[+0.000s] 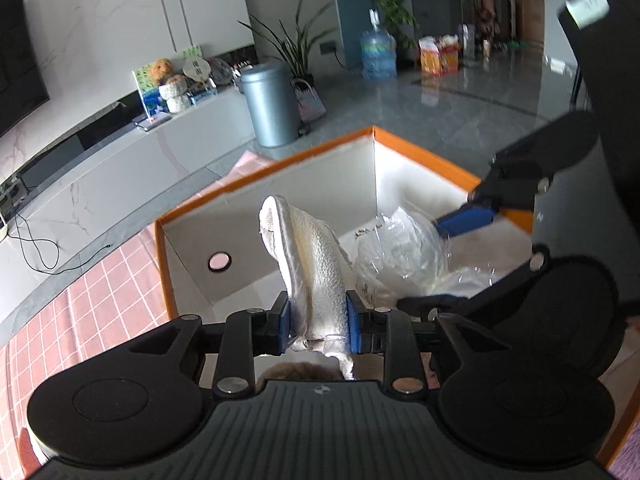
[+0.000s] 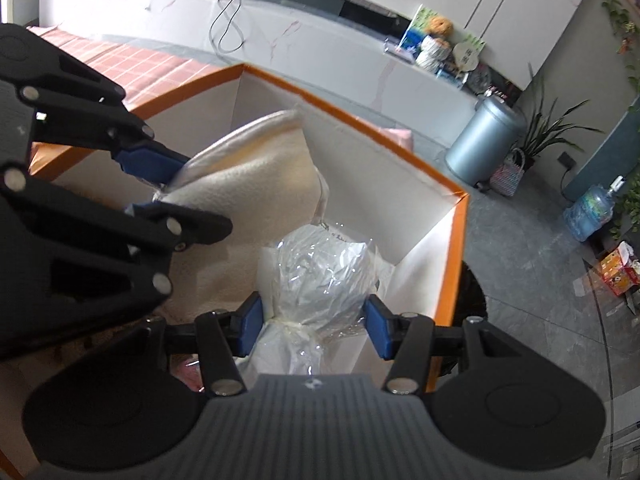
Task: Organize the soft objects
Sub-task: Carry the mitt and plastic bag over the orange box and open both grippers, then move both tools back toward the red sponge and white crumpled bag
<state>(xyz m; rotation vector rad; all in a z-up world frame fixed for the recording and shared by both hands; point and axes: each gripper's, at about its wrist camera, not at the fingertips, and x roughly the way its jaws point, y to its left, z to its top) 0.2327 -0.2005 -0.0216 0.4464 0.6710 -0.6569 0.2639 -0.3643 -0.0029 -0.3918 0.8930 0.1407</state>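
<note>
The left gripper (image 1: 318, 328) is clenched on a cream textured slipper (image 1: 316, 264), with both blue pads pressed on its sides; the slipper stands up from the jaws over the near part of an orange-edged white box (image 1: 424, 156). The right gripper (image 2: 314, 326) is around a soft white item wrapped in clear plastic (image 2: 320, 272); the plastic bundle fills the gap between its pads, but it is not clear whether they press on it. In the right wrist view the bundle lies inside the box, just to the right of the slipper. Beyond the box there is a pink checked cloth (image 1: 104, 304), farther a grey bin (image 1: 270, 104) on the grey floor, and a white low cabinet (image 1: 120, 168) along the wall.
</note>
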